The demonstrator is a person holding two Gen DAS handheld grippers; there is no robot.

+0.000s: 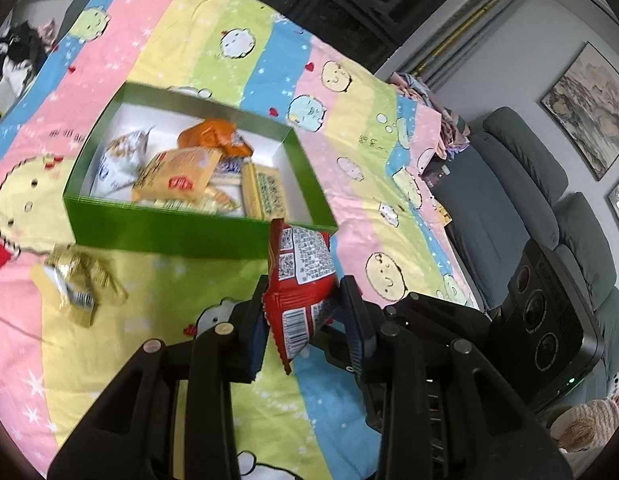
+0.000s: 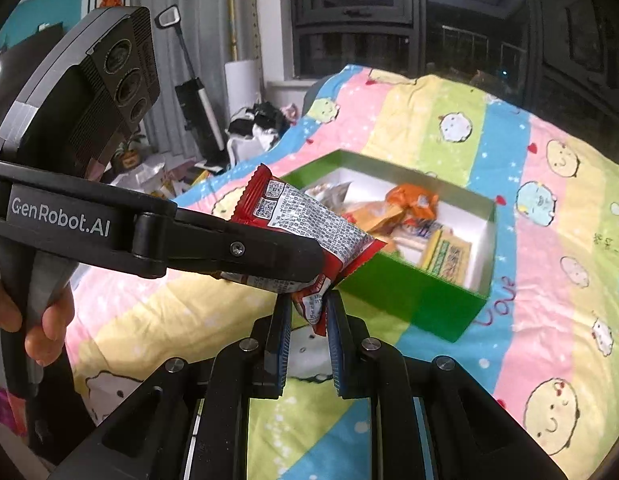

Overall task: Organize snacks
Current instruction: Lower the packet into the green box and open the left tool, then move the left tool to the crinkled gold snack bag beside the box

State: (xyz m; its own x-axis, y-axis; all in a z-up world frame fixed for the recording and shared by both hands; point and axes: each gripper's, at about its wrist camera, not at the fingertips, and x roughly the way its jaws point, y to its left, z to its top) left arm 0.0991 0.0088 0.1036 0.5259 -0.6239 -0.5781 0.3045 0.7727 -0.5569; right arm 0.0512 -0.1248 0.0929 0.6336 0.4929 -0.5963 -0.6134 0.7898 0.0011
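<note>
Both the left tongs (image 1: 303, 312) and right tongs (image 2: 307, 308) grip the red packet (image 1: 303, 270) just short of the box (image 1: 181, 236), so next, I judge, one must release.

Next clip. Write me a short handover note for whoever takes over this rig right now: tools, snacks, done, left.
Left tool: shut on the red foil snack packet, held above the striped cartoon bedsheet.
Right tool: pinching the same packet's lower corner.
Open green cardboard box: already holds several orange, white and yellow packets.
Left: the red packet goes into the box, then the gold foil packet lying on the sheet beside it.
</note>
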